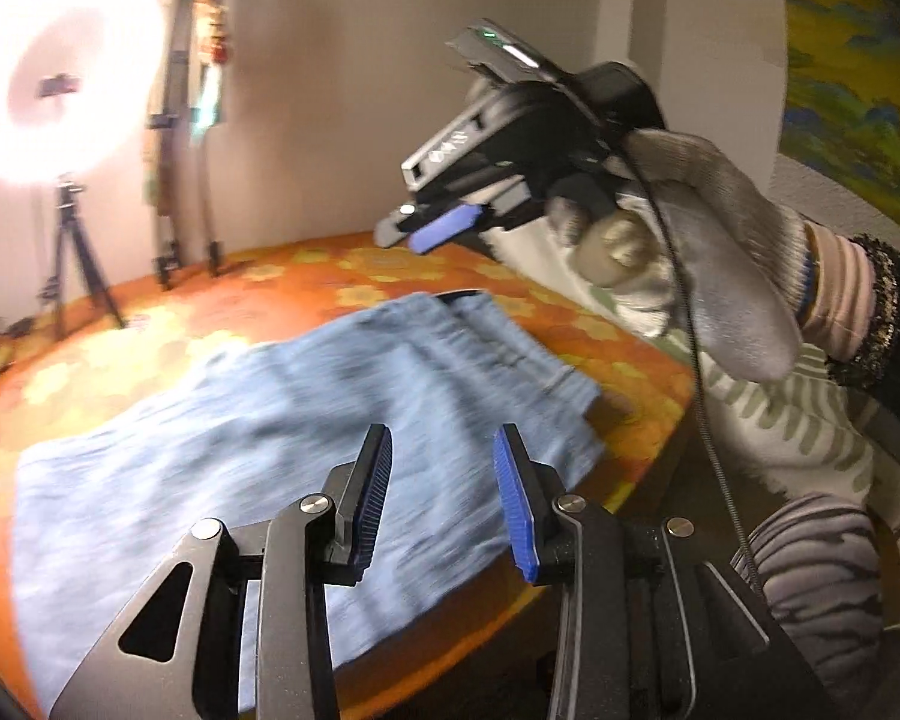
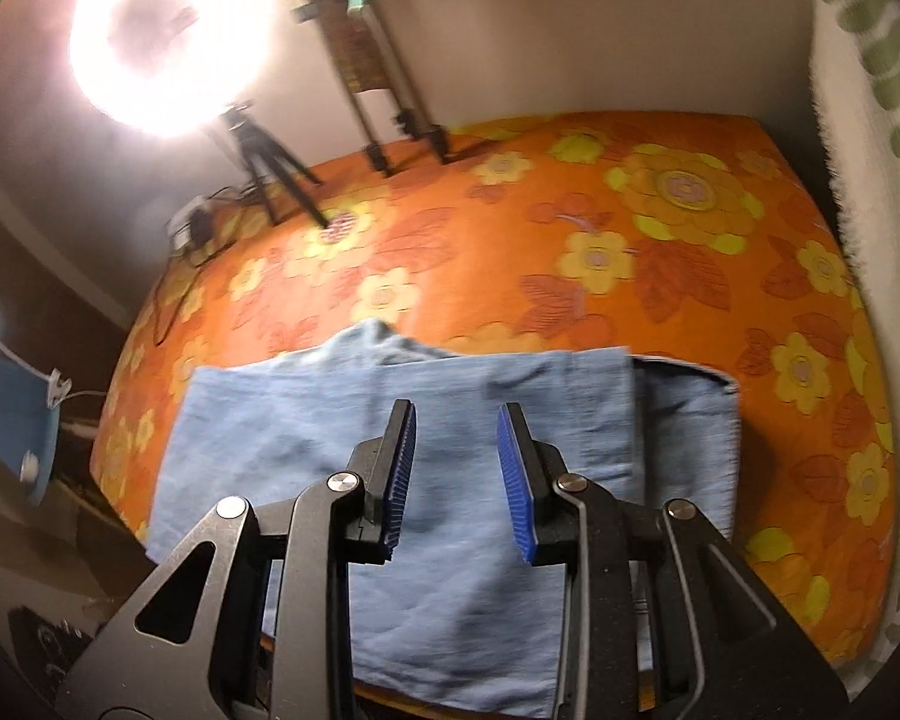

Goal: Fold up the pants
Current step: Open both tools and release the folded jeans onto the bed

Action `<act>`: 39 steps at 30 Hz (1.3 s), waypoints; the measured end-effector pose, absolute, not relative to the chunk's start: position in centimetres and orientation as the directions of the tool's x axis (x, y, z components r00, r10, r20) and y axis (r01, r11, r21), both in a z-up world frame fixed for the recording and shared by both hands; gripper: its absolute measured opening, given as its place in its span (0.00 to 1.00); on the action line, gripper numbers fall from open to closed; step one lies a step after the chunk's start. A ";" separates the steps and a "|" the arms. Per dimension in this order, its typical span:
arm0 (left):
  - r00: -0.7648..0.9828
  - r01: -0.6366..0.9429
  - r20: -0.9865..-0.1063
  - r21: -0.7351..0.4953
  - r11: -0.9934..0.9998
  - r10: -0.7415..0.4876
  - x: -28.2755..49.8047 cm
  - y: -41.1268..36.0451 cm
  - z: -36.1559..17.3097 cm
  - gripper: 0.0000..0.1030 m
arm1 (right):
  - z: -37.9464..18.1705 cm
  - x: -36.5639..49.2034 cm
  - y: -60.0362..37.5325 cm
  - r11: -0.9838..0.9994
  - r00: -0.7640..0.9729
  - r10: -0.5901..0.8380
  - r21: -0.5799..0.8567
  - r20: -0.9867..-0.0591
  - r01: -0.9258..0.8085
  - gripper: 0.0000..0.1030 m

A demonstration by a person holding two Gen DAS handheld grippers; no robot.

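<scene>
Both grippers hover tilted downward, jaws parted and empty: left gripper [image 1: 444,450], right gripper [image 2: 456,426]. The folded blue pants [image 2: 450,396] lie flat below and beyond the jaws, untouched.

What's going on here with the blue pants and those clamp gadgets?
A person is folding a pair of light blue pants on a table with an orange flowered cloth, using a handheld gripper in each hand instead of bare fingers. Right now the pants lie flat, already folded over on themselves. The left gripper and the right gripper are both open with nothing between their pads, raised above the fabric. The gloved right hand shows in the left camera's view. A ring light glows at the back.
</scene>
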State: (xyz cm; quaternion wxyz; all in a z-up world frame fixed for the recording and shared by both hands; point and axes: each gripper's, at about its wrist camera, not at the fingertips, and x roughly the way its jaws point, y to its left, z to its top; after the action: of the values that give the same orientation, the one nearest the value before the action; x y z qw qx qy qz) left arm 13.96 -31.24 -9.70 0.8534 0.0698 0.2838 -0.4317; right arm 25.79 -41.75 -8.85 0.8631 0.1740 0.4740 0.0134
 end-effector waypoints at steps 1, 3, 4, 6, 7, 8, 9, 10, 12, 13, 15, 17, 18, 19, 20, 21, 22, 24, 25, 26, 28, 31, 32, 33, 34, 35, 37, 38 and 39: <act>0.481 0.764 -0.547 -0.122 0.633 -0.685 14.0 -30.4 -9.5 0.33 | -8.7 25.8 -41.0 0.941 0.553 0.192 0.312 -0.811 0.129 0.29; 0.517 0.741 -0.550 -0.096 0.665 -0.656 13.7 -28.8 -9.2 0.36 | -8.3 25.8 -39.4 0.944 0.557 0.207 0.314 -0.804 0.102 0.29; 0.538 0.728 -0.551 -0.078 0.681 -0.638 13.5 -28.0 -9.1 0.41 | -8.1 25.9 -38.5 0.945 0.559 0.216 0.315 -0.801 0.087 0.29; 0.562 0.706 -0.553 -0.067 0.705 -0.615 13.4 -26.6 -8.9 0.46 | -7.7 26.0 -37.2 0.947 0.560 0.228 0.316 -0.796 0.065 0.29; 0.571 0.694 -0.556 -0.067 0.717 -0.604 13.3 -25.9 -8.9 0.46 | -7.5 26.1 -36.3 0.947 0.561 0.235 0.317 -0.794 0.051 0.29; 0.581 0.682 -0.556 -0.064 0.728 -0.594 13.3 -25.2 -8.9 0.46 | -7.4 26.2 -35.6 0.948 0.560 0.241 0.316 -0.793 0.040 0.29; 0.595 0.668 -0.556 -0.059 0.741 -0.581 13.3 -24.5 -8.9 0.46 | -7.4 26.3 -35.0 0.948 0.559 0.247 0.317 -0.792 0.031 0.29; 0.606 0.655 -0.555 -0.058 0.753 -0.570 13.3 -23.9 -8.9 0.46 | -7.4 26.5 -34.3 0.948 0.556 0.253 0.318 -0.792 0.021 0.29; 0.618 0.633 -0.557 -0.065 0.771 -0.554 13.5 -22.7 -9.0 0.46 | -7.5 26.8 -32.7 0.949 0.550 0.265 0.316 -0.792 -0.001 0.29; 0.625 0.622 -0.559 -0.065 0.780 -0.545 13.6 -22.2 -9.1 0.46 | -7.7 27.0 -31.8 0.951 0.544 0.267 0.310 -0.795 -0.012 0.29; 0.638 0.601 -0.562 -0.064 0.797 -0.526 13.8 -21.1 -9.3 0.46 | -8.1 27.5 -30.5 0.952 0.534 0.273 0.305 -0.800 -0.028 0.29; 0.649 0.575 -0.567 -0.070 0.815 -0.507 14.1 -19.9 -9.5 0.47 | -8.6 28.1 -28.9 0.950 0.520 0.285 0.308 -0.805 -0.046 0.29; 0.654 0.558 -0.570 -0.079 0.826 -0.497 14.4 -19.2 -9.8 0.49 | -8.8 28.4 -28.3 0.950 0.515 0.291 0.308 -0.807 -0.053 0.29; 0.657 0.547 -0.574 -0.085 0.833 -0.489 14.7 -18.6 -9.9 0.50 | -9.1 28.7 -27.5 0.949 0.506 0.298 0.308 -0.810 -0.065 0.29; 0.660 0.531 -0.579 -0.092 0.843 -0.479 15.0 -18.0 -10.2 0.50 | -9.3 28.9 -27.0 0.949 0.501 0.301 0.307 -0.812 -0.072 0.29; 0.662 0.510 -0.586 -0.106 0.854 -0.468 15.5 -17.3 -10.6 0.50 | -9.6 29.3 -26.2 0.949 0.493 0.305 0.305 -0.815 -0.082 0.29; 0.663 0.498 -0.589 -0.112 0.860 -0.461 15.8 -16.8 -10.8 0.50 | -9.8 29.6 -25.6 0.948 0.486 0.309 0.304 -0.818 -0.091 0.29; 0.671 0.461 -0.600 -0.121 0.879 -0.435 16.6 -15.6 -11.5 0.50 | -10.3 30.4 -24.1 0.947 0.471 0.316 0.302 -0.823 -0.109 0.29; 0.675 0.441 -0.605 -0.128 0.888 -0.422 17.0 -15.0 -12.0 0.50 | -10.5 30.8 -23.3 0.947 0.463 0.319 0.299 -0.827 -0.118 0.29; 0.675 0.421 -0.611 -0.141 0.896 -0.413 17.4 -14.5 -12.3 0.50 | -10.8 31.3 -22.4 0.946 0.452 0.324 0.298 -0.831 -0.130 0.30; 0.668 0.379 -0.623 -0.184 0.907 -0.406 18.4 -13.3 -13.2 0.50 | -11.2 32.3 -20.9 0.943 0.438 0.332 0.300 -0.835 -0.144 0.33; 0.663 0.329 -0.636 -0.226 0.917 -0.394 19.4 -11.9 -14.5 0.50 | -11.8 33.7 -18.8 0.939 0.422 0.344 0.304 -0.839 -0.160 0.36; 0.660 0.313 -0.640 -0.241 0.919 -0.393 19.7 -11.4 -14.9 0.50 | -12.2 34.3 -18.1 0.938 0.414 0.345 0.306 -0.842 -0.161 0.36; 0.656 0.301 -0.645 -0.255 0.919 -0.393 20.0 -11.1 -15.3 0.50 | -12.4 34.8 -17.6 0.938 0.409 0.345 0.307 -0.845 -0.158 0.36; 0.652 0.289 -0.651 -0.260 0.921 -0.388 20.2 -10.8 -15.8 0.50 | -12.8 35.4 -17.1 0.936 0.399 0.351 0.315 -0.847 -0.155 0.36; 0.649 0.282 -0.655 -0.264 0.922 -0.387 20.4 -10.7 -16.1 0.50 | -13.4 36.0 -16.4 0.932 0.385 0.362 0.327 -0.849 -0.154 0.36; 0.636 0.272 -0.666 -0.280 0.921 -0.390 21.0 -10.5 -16.9 0.50 | -14.2 37.0 -15.2 0.930 0.363 0.368 0.334 -0.856 -0.155 0.36; 0.632 0.272 -0.670 -0.280 0.921 -0.390 21.1 -10.5 -17.2 0.50 | -14.6 37.5 -14.5 0.930 0.355 0.367 0.333 -0.860 -0.157 0.36; 0.627 0.273 -0.676 -0.275 0.922 -0.388 21.1 -10.6 -17.5 0.50 | -15.2 38.1 -13.7 0.930 0.344 0.367 0.331 -0.865 -0.160 0.36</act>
State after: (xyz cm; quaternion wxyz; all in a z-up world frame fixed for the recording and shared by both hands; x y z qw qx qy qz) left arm 21.15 -10.57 -17.53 0.8990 -0.0733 0.3907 -0.1838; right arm 38.14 -13.65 -15.21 0.8142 0.0942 0.5496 0.1617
